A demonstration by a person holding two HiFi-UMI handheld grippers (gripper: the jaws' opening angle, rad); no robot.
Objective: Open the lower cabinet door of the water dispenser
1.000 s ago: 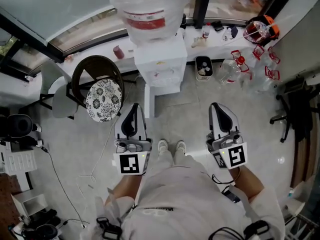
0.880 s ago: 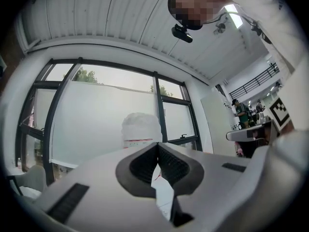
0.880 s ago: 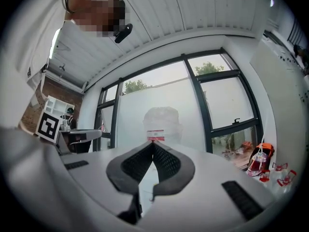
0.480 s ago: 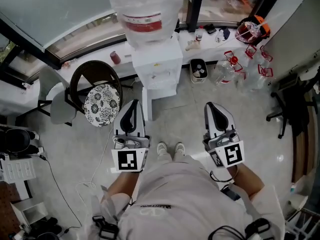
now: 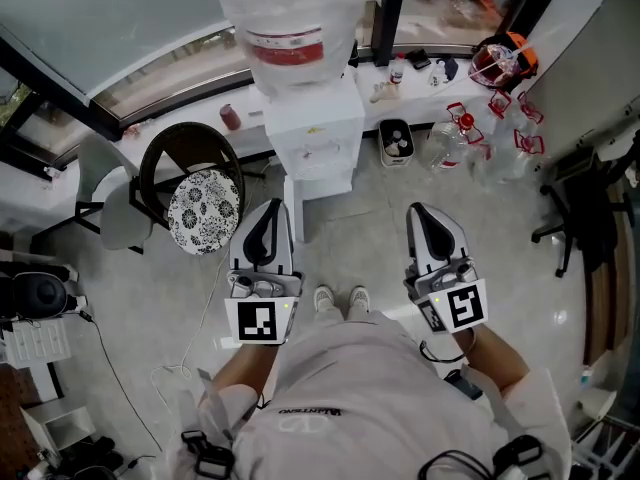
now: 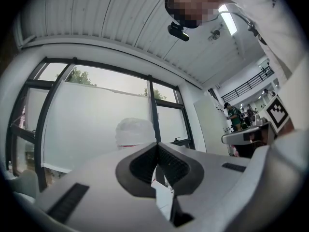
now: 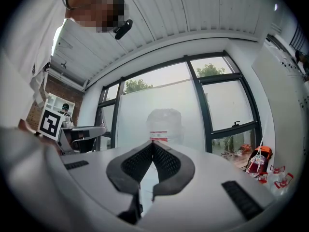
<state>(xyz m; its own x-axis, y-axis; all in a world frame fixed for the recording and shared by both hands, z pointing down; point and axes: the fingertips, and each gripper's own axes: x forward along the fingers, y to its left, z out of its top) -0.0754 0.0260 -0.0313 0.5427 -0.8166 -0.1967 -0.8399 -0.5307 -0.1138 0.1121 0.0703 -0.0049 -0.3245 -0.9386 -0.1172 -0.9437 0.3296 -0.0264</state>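
Water dispenser (image 5: 312, 133) stands on the floor against the window wall, directly ahead of the person, with a large bottle (image 5: 290, 13) mounted on top. Left gripper (image 5: 267, 213) and right gripper (image 5: 425, 216) are held side by side short of the dispenser, touching nothing, each with its jaws clenched together and empty. A round chair (image 5: 190, 183) stands just left of the dispenser.

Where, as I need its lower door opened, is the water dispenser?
In the head view, the water dispenser stands top centre by the window ledge, right of the chair with the floral cushion.
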